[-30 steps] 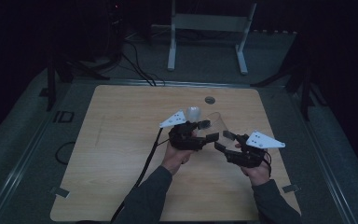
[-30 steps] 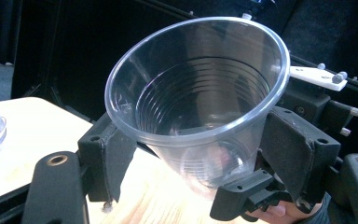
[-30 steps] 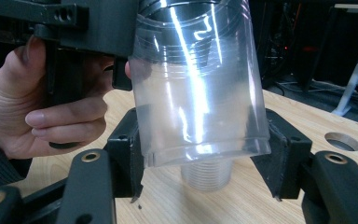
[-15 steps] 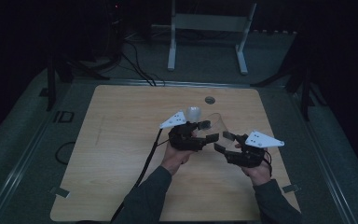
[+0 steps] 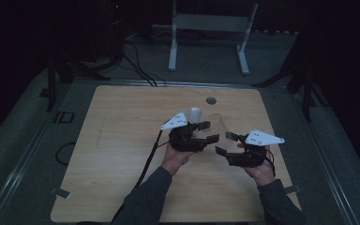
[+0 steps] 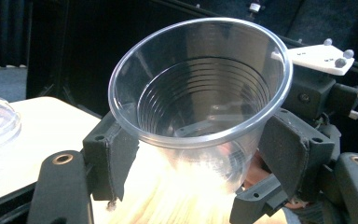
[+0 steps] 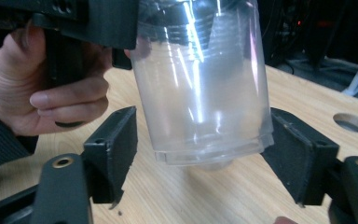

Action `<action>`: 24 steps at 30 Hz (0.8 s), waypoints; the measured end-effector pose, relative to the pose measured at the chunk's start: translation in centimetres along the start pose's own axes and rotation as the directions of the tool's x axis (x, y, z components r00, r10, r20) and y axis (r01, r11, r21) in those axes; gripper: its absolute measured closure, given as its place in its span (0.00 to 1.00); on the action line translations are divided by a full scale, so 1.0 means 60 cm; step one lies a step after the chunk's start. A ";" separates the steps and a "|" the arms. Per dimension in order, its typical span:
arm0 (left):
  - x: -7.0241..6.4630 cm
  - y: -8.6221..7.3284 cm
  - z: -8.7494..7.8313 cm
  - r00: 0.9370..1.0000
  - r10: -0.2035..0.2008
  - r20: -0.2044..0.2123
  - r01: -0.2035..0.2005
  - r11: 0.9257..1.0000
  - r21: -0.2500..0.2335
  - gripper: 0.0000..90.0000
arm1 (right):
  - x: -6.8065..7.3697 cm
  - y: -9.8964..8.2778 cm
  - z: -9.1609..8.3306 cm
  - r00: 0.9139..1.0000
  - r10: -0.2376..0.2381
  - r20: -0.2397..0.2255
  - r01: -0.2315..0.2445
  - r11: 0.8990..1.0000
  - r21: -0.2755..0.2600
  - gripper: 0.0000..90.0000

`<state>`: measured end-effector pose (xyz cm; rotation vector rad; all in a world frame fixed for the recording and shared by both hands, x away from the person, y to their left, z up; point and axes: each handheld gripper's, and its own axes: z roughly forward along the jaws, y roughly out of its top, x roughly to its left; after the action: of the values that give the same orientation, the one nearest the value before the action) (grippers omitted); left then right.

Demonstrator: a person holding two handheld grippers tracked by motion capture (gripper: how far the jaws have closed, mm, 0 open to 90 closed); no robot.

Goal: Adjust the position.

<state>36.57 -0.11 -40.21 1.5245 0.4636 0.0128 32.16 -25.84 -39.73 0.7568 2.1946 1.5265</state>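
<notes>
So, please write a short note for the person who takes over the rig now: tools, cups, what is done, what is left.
Left tool: shut on the clear cup, held above the table.
Right tool: jaws have just been opening; they stand either side of the cup's base, not pressing.
Another clear cup stands behind the left tool.
Done: right tool's release.
Left: probably to set the cup down.

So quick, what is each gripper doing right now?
Left gripper: closed on the clear plastic cup.
Right gripper: open, jaws just opened, cup between them.

Light wooden table (image 5: 122, 154) with round hole (image 5: 210, 100); clear cup (image 5: 195, 114) upon it.
</notes>
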 end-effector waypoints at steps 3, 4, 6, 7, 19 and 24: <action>0.000 0.000 0.000 1.000 0.006 -0.007 -0.006 1.000 0.009 0.33 | -0.001 0.003 -0.001 1.000 -0.008 0.002 0.008 1.000 0.018 0.28; -0.001 0.000 0.000 1.000 0.009 -0.011 -0.009 1.000 0.013 0.33 | -0.001 0.005 -0.001 1.000 -0.009 0.001 0.009 1.000 0.022 0.28; -0.001 0.000 0.000 1.000 0.021 -0.018 -0.020 1.000 0.020 0.33 | -0.002 0.007 -0.002 1.000 -0.014 0.010 0.014 0.999 0.033 0.26; -0.002 0.000 0.000 0.999 0.026 -0.022 -0.025 0.999 0.025 0.33 | -0.002 0.009 -0.002 1.000 -0.019 0.011 0.019 0.999 0.047 0.26; -0.011 -0.004 0.004 0.991 0.113 -0.075 -0.104 0.988 0.116 0.33 | -0.001 0.017 0.012 0.997 -0.069 0.015 0.065 0.983 0.171 0.27; -0.017 -0.004 0.007 0.986 0.145 -0.085 -0.133 0.981 0.139 0.33 | 0.007 0.017 0.023 0.994 -0.104 0.021 0.098 0.975 0.197 0.35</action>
<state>35.67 -0.82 -40.14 1.6905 0.4389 0.1668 32.86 -24.28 -39.23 0.7098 2.3459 1.2543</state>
